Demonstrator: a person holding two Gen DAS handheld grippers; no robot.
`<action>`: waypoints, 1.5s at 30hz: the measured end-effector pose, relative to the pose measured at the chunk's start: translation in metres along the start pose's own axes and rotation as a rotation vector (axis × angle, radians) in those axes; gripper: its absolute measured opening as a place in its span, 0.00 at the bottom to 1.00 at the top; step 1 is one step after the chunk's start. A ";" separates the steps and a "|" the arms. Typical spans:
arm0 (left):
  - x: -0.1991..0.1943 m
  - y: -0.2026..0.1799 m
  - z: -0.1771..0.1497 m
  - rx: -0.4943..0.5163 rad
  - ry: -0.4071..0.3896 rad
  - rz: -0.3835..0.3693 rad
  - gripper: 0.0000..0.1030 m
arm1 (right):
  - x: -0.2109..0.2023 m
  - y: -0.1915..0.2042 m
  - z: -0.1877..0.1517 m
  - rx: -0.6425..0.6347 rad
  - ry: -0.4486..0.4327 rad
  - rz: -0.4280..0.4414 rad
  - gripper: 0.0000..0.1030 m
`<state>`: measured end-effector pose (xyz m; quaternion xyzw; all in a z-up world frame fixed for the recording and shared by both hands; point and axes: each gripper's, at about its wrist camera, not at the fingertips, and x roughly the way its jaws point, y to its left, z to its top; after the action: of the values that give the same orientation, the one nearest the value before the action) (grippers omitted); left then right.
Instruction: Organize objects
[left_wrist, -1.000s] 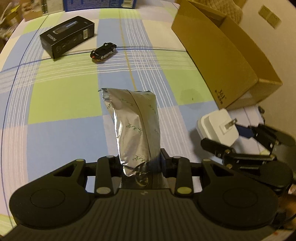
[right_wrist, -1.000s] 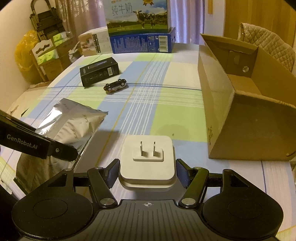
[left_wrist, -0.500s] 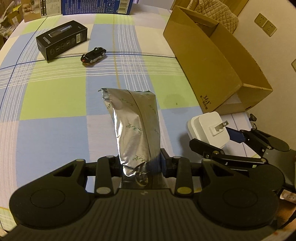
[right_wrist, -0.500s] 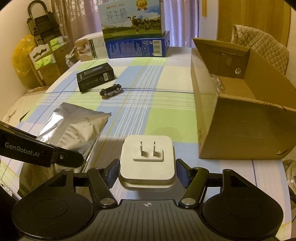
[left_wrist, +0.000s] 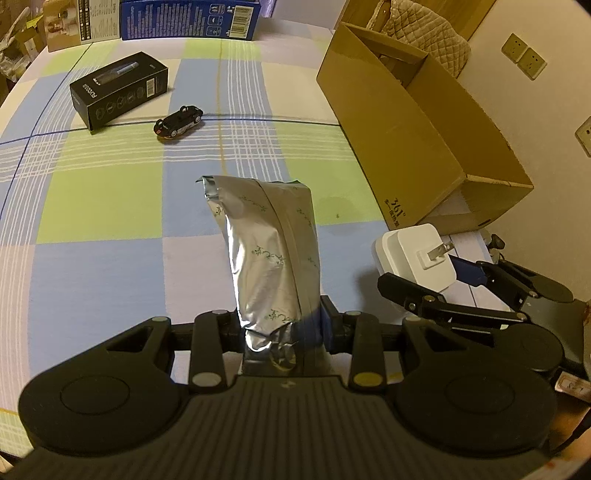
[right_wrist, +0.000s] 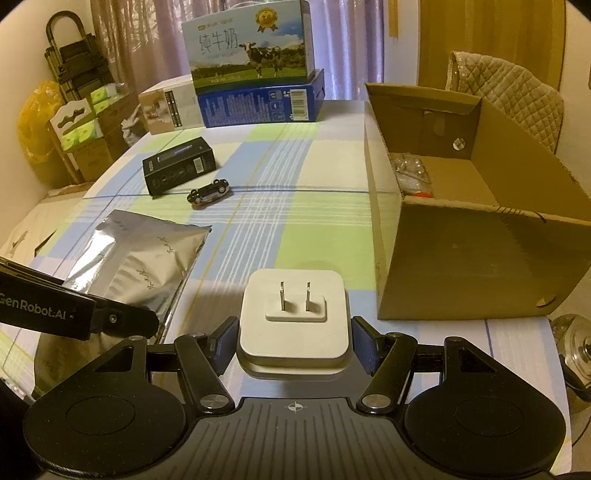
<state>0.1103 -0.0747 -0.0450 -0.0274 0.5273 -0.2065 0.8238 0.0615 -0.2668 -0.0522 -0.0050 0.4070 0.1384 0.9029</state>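
Right wrist view: checked tablecloth (right_wrist: 325, 236) under curtains (right_wrist: 354, 44), right gripper (right_wrist: 293, 341) pinching a charger (right_wrist: 293, 317), left gripper (left_wrist: 280, 325) clamping a pouch (left_wrist: 269, 251).

Cardboard box (right_wrist: 461, 236) at right edge of table (right_wrist: 314, 229). Toy car (right_wrist: 208, 192) just right of flat box (right_wrist: 180, 165), far left. Foil pouch (right_wrist: 136, 262) left of plug adapter (right_wrist: 293, 317). 2 cartons stacked at back.

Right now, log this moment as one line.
left claw: shut on foil pouch | right claw: shut on white charger | cardboard box: open | toy car: on table
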 end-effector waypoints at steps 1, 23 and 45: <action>-0.001 -0.001 0.000 0.000 -0.002 -0.001 0.29 | -0.001 -0.001 0.001 0.001 -0.002 -0.002 0.60; -0.017 -0.070 0.043 0.052 -0.075 -0.090 0.29 | -0.069 -0.054 0.043 0.039 -0.137 -0.089 0.60; 0.002 -0.162 0.115 0.124 -0.087 -0.182 0.29 | -0.072 -0.138 0.075 0.041 -0.130 -0.189 0.60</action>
<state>0.1617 -0.2434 0.0465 -0.0329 0.4726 -0.3111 0.8239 0.1063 -0.4081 0.0369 -0.0158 0.3480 0.0444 0.9363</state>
